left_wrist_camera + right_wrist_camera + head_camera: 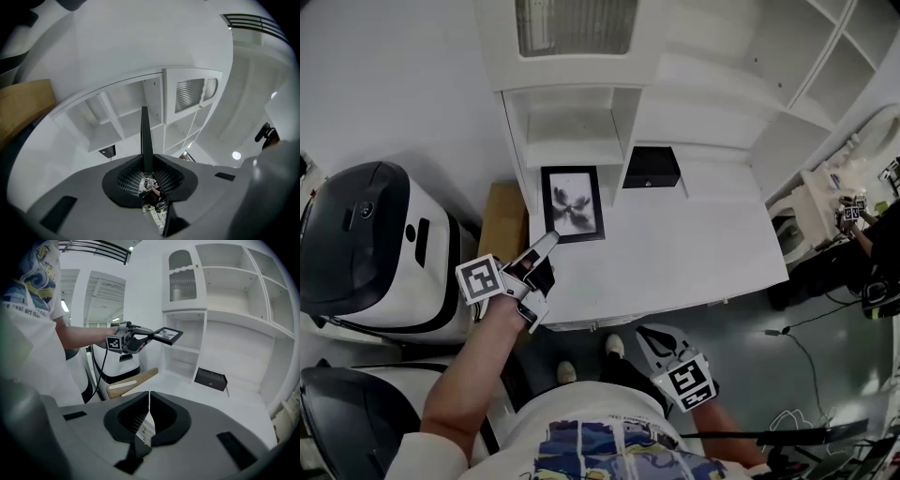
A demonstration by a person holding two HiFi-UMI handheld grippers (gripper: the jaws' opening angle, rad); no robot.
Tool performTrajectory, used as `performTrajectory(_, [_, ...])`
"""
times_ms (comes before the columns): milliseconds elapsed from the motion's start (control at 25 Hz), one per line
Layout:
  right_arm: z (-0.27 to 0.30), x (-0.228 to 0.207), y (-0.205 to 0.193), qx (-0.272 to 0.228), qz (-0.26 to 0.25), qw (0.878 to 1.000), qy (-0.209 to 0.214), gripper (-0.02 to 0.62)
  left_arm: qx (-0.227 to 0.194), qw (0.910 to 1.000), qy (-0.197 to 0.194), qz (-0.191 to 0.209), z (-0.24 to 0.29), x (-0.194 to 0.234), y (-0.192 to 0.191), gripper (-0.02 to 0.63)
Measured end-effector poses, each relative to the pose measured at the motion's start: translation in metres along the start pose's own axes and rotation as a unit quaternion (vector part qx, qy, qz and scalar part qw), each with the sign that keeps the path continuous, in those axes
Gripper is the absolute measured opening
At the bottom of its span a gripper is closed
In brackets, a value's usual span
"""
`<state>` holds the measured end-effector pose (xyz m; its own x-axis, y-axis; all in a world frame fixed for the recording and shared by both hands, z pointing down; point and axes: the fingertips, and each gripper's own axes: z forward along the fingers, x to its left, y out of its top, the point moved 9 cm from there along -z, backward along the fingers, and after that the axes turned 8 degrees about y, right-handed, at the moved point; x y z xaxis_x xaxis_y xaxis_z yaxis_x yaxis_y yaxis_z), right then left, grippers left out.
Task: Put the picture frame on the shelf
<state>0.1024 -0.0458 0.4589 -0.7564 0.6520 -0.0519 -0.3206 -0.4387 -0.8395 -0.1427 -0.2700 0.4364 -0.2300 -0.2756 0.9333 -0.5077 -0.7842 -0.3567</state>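
picture frame: held in the air above the white table, lying flat and level, just in front of the shelf; not yet set down
left claw: clamped on the frame's near edge, likely so the flat frame can go edge-first into an open cubby
right claw: jaws together with nothing between them, low by the person's body, out of the way
black box: on the table at the shelf's foot, beside the frame's likely path

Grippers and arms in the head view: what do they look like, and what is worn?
The left gripper and right gripper have pale grey shells with black claw parts, each carrying a white cube printed with black square markers. The person wears a white short-sleeved T-shirt with a blue and yellow print.
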Motion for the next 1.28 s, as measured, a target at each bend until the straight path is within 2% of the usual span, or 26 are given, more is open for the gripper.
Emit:
performTrajectory(160, [0.002, -0.040, 0.008, 0.000, -0.011, 1.000, 0.015, 0.031, -0.017, 0.9998, 0.001, -0.002, 0.038, 0.004, 0.027, 0.077])
performTrajectory(520, [0.003, -0.118, 0.014, -0.003, -0.019, 0.999, 0.037, 0.031, -0.039, 0.9984, 0.039, 0.008, 0.116, 0.016, 0.069, 0.077])
performTrajectory(880, [-0.001, -0.160, 0.008, 0.004, -0.021, 0.998, 0.053, 0.031, -0.047, 0.9952, 0.081, 0.028, 0.163, 0.030, 0.099, 0.077])
performTrajectory(1280, [-0.002, -0.182, -0.001, 0.011, -0.025, 0.998, 0.065, 0.031, -0.041, 0.9918, 0.115, 0.036, 0.192, 0.045, 0.115, 0.078])
